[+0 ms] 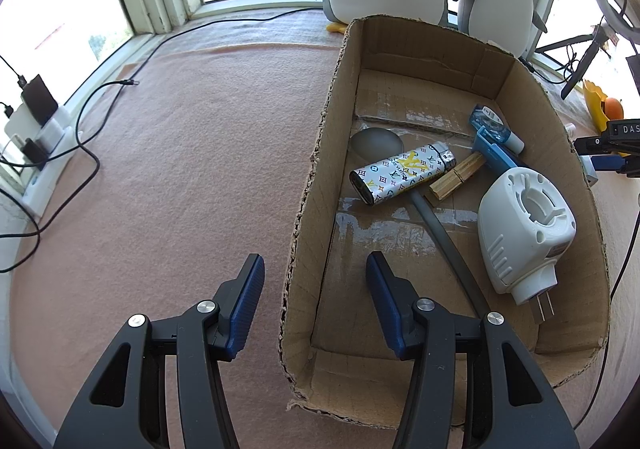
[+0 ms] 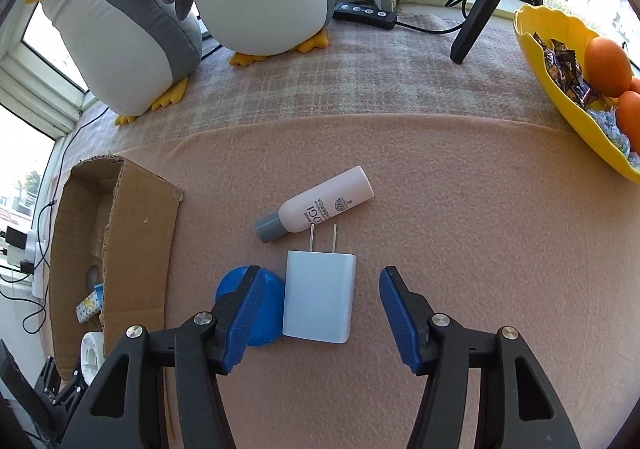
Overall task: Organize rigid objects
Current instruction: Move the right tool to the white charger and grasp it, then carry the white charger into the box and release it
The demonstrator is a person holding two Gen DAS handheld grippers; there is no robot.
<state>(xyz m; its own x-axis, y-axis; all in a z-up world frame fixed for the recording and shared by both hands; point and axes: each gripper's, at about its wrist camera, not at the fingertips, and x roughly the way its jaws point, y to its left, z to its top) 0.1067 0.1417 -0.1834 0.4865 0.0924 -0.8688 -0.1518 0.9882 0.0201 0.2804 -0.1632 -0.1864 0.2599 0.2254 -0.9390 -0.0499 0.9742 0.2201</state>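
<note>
1. Cardboard box (image 1: 520, 97) holds one patterned lighter (image 1: 400, 179), one wooden clothespin (image 1: 456, 177), one white plug-in device (image 1: 524, 233), one blue-handled tool (image 1: 498, 155) (type unclear), and one grey spoon (image 1: 378, 141) partly under the lighter.
2. On the pink mat (image 2: 460, 229): one white charger (image 2: 319, 297), one pink bottle (image 2: 320, 205), one blue disc (image 2: 272, 309) half hidden behind a finger.
3. Left gripper (image 1: 315, 295) spread wide, empty, straddling the box's left wall.
4. Right gripper (image 2: 318, 313) spread, the charger between its fingers, untouched.

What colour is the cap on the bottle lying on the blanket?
Grey, on a pale pink bottle; the cap shows best in the right wrist view.
</note>
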